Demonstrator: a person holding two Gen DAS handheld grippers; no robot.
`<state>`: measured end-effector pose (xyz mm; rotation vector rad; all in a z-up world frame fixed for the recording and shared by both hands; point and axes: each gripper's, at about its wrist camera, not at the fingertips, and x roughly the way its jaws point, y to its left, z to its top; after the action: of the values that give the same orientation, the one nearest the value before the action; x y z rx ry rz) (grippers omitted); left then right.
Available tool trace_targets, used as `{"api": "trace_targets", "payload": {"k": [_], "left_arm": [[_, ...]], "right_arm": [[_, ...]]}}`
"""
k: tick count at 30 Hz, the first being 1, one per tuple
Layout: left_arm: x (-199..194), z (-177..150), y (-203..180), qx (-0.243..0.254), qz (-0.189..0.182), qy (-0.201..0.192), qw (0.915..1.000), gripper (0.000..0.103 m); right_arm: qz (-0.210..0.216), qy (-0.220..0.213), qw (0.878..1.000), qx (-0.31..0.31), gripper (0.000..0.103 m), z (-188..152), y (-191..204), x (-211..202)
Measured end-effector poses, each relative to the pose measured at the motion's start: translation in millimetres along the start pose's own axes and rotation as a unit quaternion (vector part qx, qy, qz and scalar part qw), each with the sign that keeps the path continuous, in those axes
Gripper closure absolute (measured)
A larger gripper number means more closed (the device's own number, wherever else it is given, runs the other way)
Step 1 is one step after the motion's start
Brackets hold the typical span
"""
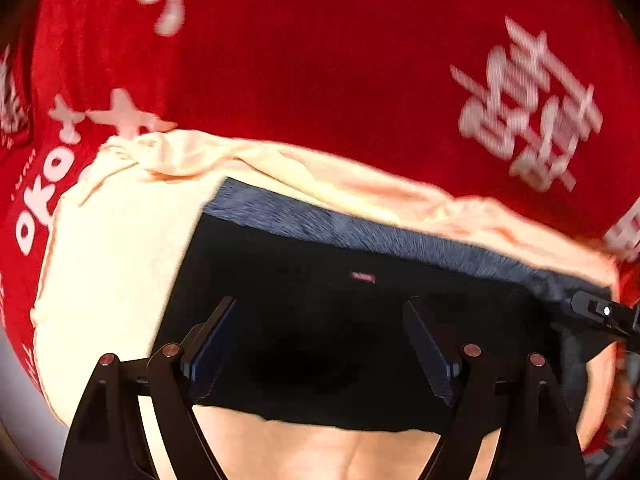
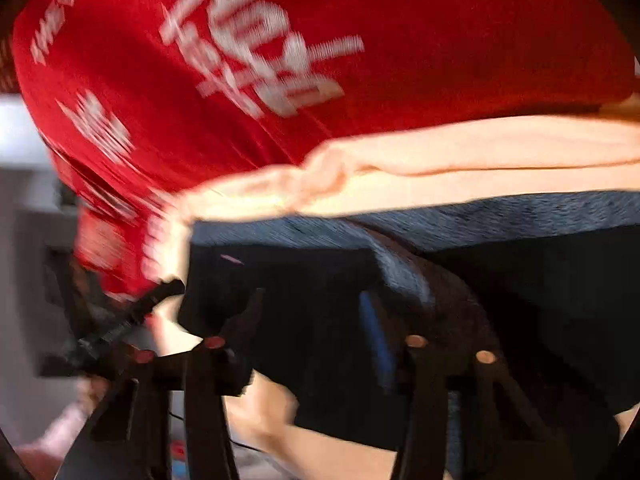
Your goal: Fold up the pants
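Note:
The pants (image 1: 320, 320) are dark, nearly black, with a grey-blue waistband or folded edge (image 1: 360, 232) along the far side. They lie on a cream cloth (image 1: 112, 248). My left gripper (image 1: 320, 308) is open and hovers over the dark fabric, jaws wide apart with nothing between them. In the right wrist view the pants (image 2: 520, 300) fill the lower right, with the grey-blue edge (image 2: 480, 216) above. My right gripper (image 2: 312, 300) is open over the pants' left corner; a fold of fabric (image 2: 420, 280) lies over its right finger. The view is blurred.
A red cloth with white characters (image 1: 320, 60) covers the surface beyond the cream cloth, also in the right wrist view (image 2: 400, 40). The other gripper's tip (image 1: 600, 312) shows at the pants' right end. Grey floor or furniture (image 2: 24, 220) lies off the left edge.

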<state>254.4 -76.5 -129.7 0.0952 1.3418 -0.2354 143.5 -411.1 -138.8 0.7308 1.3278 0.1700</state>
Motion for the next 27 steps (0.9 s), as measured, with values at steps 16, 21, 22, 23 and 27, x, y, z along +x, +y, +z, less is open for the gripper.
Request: {"api": "trace_targets", "payload": {"k": [16, 21, 22, 23, 27], "left_arm": [[26.3, -32.5, -66.2, 0.066, 0.097, 0.022, 0.9929, 0.019], [3.6, -53.0, -90.6, 0.091, 0.082, 0.018, 0.9923, 0.019], [-0.1, -57.1, -95.3, 0.097, 0.077, 0.017, 0.9921, 0.019], [-4.0, -63.1, -102.0, 0.107, 0.07, 0.016, 0.9917, 0.019], [-10.0, -85.9, -126.1, 0.145, 0.027, 0.027, 0.9887, 0.019]], "right_arm": [[-0.112, 0.001, 0.988, -0.103, 0.036, -26.4, 6.2, -26.5], [-0.122, -0.03, 0.989, -0.078, 0.035, -49.3, -3.0, -57.5], [-0.117, -0.04, 0.99, -0.063, 0.035, -59.3, -9.8, -66.5], [-0.111, -0.049, 0.992, -0.046, 0.035, -69.3, -17.0, -72.1], [-0.101, -0.093, 0.989, 0.054, 0.034, -141.2, -66.9, -104.5]]}}
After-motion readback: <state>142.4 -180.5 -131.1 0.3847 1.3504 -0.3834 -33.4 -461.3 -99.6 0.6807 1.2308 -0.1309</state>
